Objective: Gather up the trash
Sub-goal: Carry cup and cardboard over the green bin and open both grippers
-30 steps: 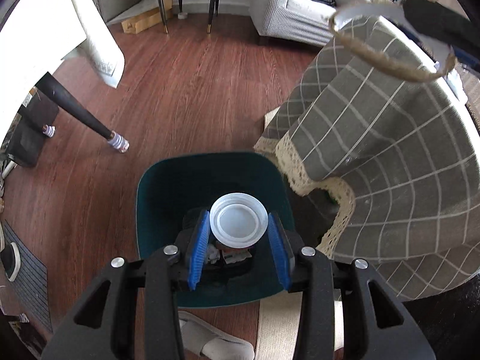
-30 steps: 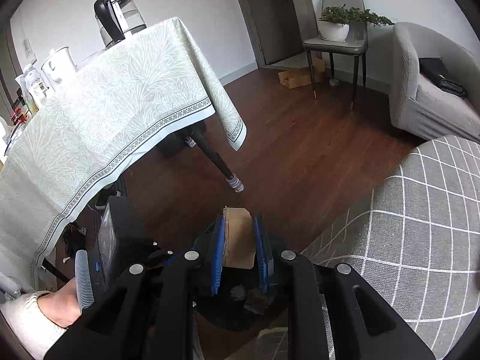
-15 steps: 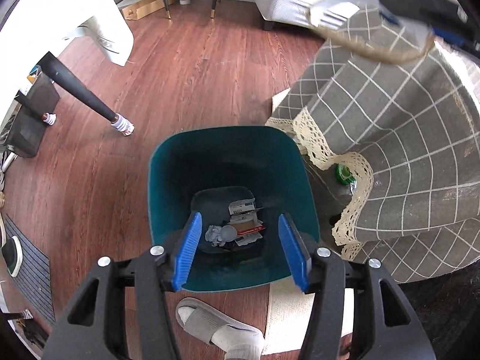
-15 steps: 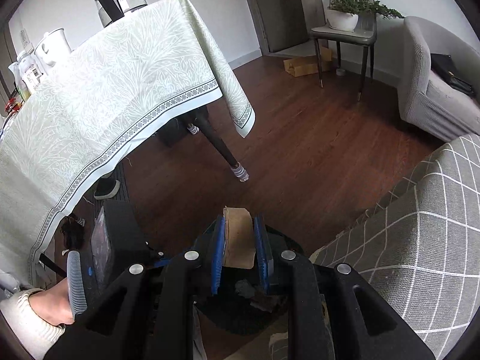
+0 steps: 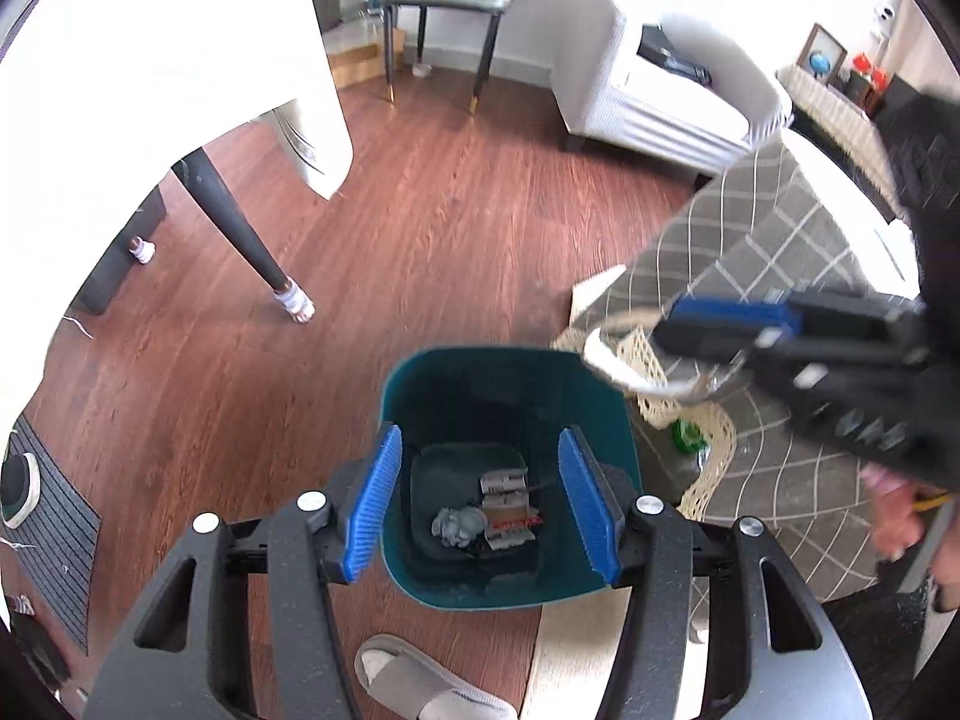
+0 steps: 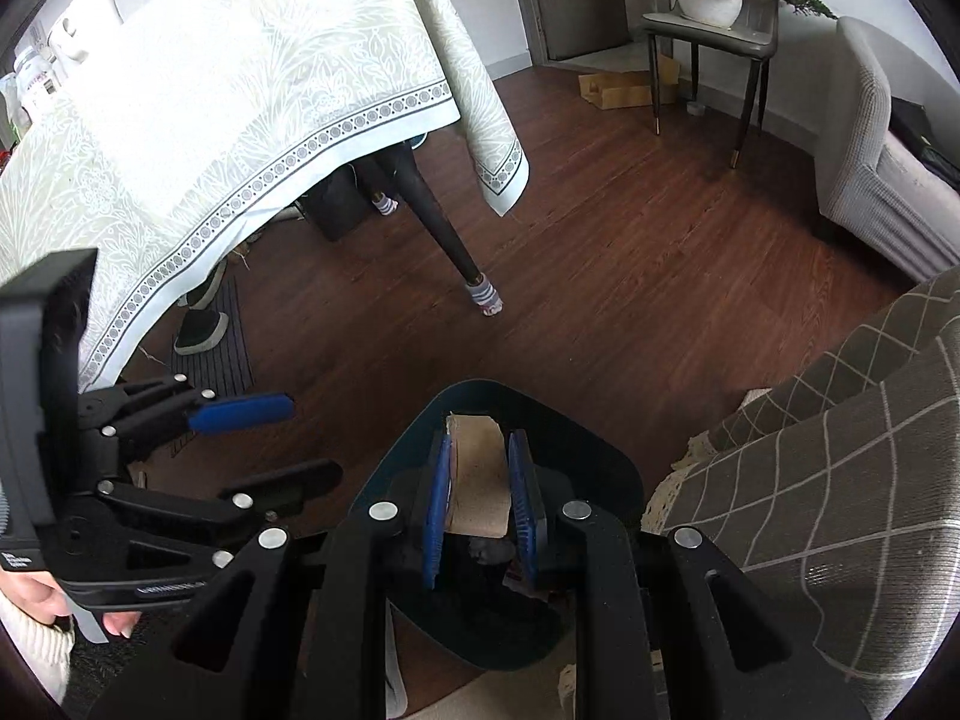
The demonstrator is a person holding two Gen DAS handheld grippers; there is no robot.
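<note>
A teal bin [image 5: 492,353] stands on the wood floor, holding crumpled grey paper [image 5: 459,525] and printed wrappers [image 5: 507,504]. My left gripper [image 5: 480,438] hangs open above it, with nothing between its blue pads. My right gripper [image 6: 480,441] is shut on a brown cardboard piece [image 6: 477,480] over the bin's rim [image 6: 498,387]. In the left wrist view the right gripper [image 5: 678,342] comes in blurred from the right, the curled cardboard strip [image 5: 618,363] at the bin's far right edge. In the right wrist view the left gripper [image 6: 315,438] sits to the left of the bin.
A grey checked cloth with a lace hem [image 5: 780,276] covers furniture right of the bin, with a green item [image 5: 687,435] under the hem. A table with a pale tablecloth [image 6: 240,90] and a sock-tipped black leg [image 6: 456,240] stands on the left. A slippered foot [image 5: 414,681] is near the bin.
My left gripper opened, and the white round lid it held is gone from between its pads. It then drew back and up. My right gripper came down over the bin with the cardboard.
</note>
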